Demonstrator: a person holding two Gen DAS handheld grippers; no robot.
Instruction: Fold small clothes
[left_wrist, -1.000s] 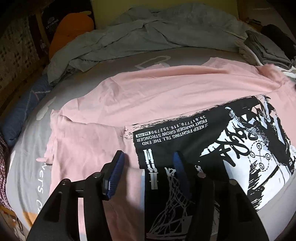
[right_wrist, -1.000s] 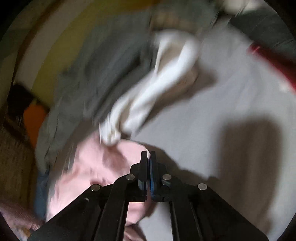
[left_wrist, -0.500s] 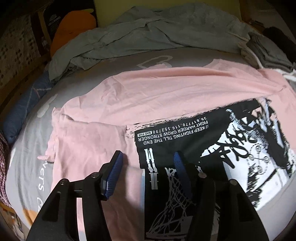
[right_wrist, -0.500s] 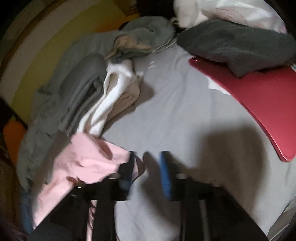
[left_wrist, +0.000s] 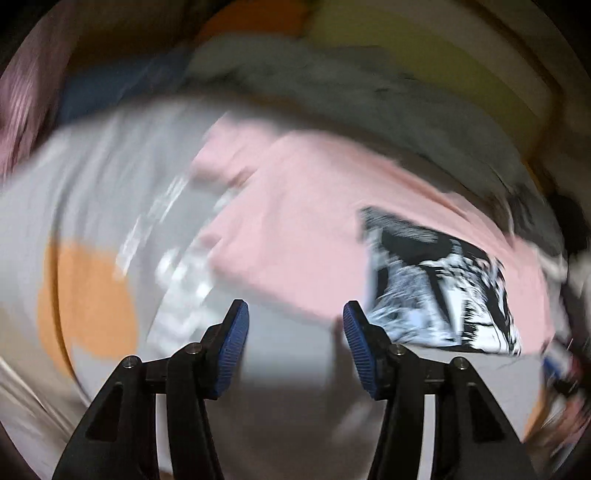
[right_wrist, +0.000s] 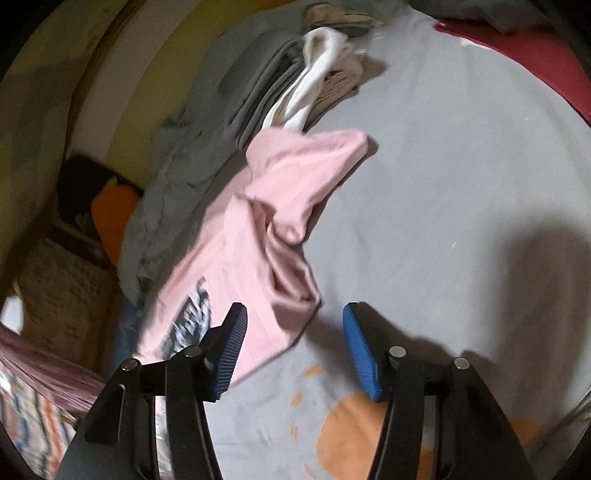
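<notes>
A pink T-shirt (left_wrist: 295, 221) with a black-and-white print (left_wrist: 436, 288) lies spread on the grey bedsheet (left_wrist: 110, 184); the left wrist view is blurred by motion. My left gripper (left_wrist: 295, 325) hovers over bare sheet just short of the shirt's near edge, its jaws closing with nothing between them. In the right wrist view the pink T-shirt (right_wrist: 266, 229) lies rumpled, one sleeve folded over. My right gripper (right_wrist: 295, 328) is just behind that bunched edge, its jaws opening. Cloth lies by the left finger, but the pads do not press on it.
A stack of grey, white and beige clothes (right_wrist: 295, 81) sits beyond the shirt, with a crumpled grey blanket (right_wrist: 177, 177) to its left. A red flat object (right_wrist: 535, 55) lies at the far right. The sheet carries an orange patch (right_wrist: 362, 435).
My left gripper has rolled and swept sideways off the printed part of the shirt to the sheet beside it. My right gripper has opened, let go of the pink cloth and drawn back.
</notes>
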